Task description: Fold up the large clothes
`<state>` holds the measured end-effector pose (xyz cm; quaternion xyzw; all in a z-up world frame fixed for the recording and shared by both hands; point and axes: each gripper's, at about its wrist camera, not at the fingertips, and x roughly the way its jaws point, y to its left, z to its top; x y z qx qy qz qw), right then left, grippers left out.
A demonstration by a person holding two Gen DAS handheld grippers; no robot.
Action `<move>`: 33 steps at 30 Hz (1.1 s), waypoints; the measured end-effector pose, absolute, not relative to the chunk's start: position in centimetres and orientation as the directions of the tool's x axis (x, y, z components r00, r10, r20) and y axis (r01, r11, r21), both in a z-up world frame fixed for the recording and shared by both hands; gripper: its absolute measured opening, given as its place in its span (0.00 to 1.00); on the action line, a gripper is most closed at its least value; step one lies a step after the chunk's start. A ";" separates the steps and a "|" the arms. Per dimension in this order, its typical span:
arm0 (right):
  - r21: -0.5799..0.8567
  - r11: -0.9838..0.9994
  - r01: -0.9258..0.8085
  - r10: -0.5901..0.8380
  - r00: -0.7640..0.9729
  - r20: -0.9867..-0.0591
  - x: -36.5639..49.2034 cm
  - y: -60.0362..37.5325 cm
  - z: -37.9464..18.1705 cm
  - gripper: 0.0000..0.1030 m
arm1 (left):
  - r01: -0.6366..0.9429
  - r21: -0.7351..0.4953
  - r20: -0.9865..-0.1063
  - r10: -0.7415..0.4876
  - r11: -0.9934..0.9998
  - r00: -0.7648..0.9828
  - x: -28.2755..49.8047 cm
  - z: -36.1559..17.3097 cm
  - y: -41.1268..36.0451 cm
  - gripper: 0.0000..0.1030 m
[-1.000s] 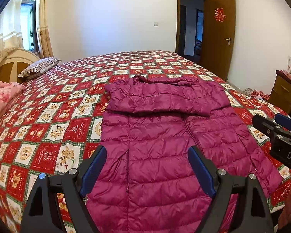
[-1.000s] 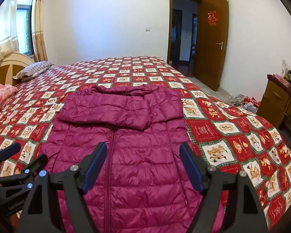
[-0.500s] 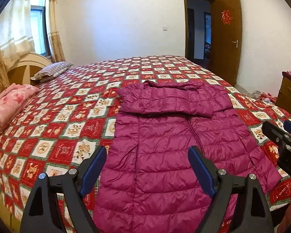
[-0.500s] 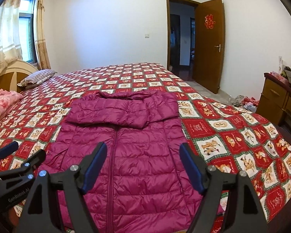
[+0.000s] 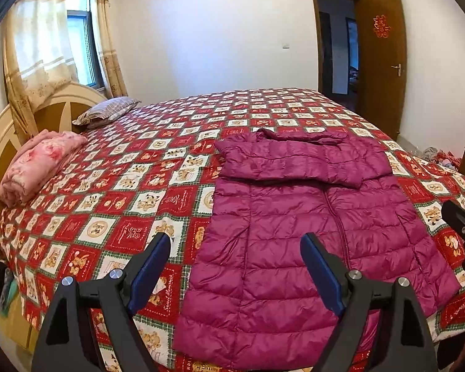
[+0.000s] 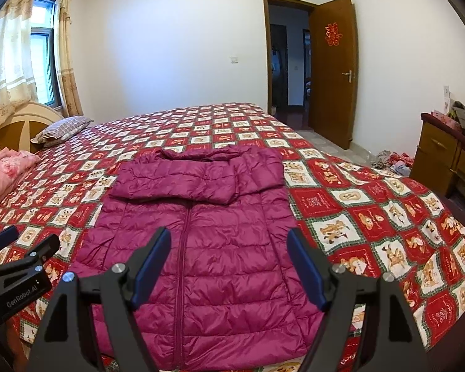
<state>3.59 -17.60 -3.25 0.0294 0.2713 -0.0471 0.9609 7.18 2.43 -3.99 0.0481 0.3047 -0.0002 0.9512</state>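
A magenta quilted puffer jacket (image 5: 297,232) (image 6: 201,241) lies zipped and front-up on the bed, hem toward me. Both sleeves are folded across the chest below the collar. My left gripper (image 5: 235,246) hovers open above the jacket's left hem area, with nothing between its blue pads. My right gripper (image 6: 229,241) is open too, held over the middle of the lower jacket near the zip, clear of the fabric. Each gripper shows at the edge of the other's view: the right gripper's body (image 5: 463,226) and the left gripper's body (image 6: 18,266).
The bed wears a red and white patchwork quilt (image 5: 133,192) (image 6: 372,217). A rolled pink blanket (image 5: 37,162) and a striped pillow (image 5: 107,111) lie by the headboard. A wooden dresser (image 6: 446,158), floor clutter (image 6: 390,161) and an open door (image 6: 331,71) stand to the right.
Both grippers have drawn back from the bed and risen slightly, so the jacket looks smaller and its whole hem and the bed's near edge show. The jaws stay equally wide.
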 end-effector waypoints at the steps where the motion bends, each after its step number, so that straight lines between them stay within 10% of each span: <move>1: 0.027 0.994 0.103 -0.074 0.847 -0.526 3.6 -17.5 -3.2 0.77 | 0.025 0.092 -0.580 0.033 0.995 0.814 7.1 -4.0 2.5 0.84; 33: 0.039 0.978 0.206 -0.111 0.664 -0.739 1.2 -30.4 -11.0 0.77 | 0.113 -0.124 -0.734 -0.168 0.986 0.658 8.5 -13.7 11.0 0.84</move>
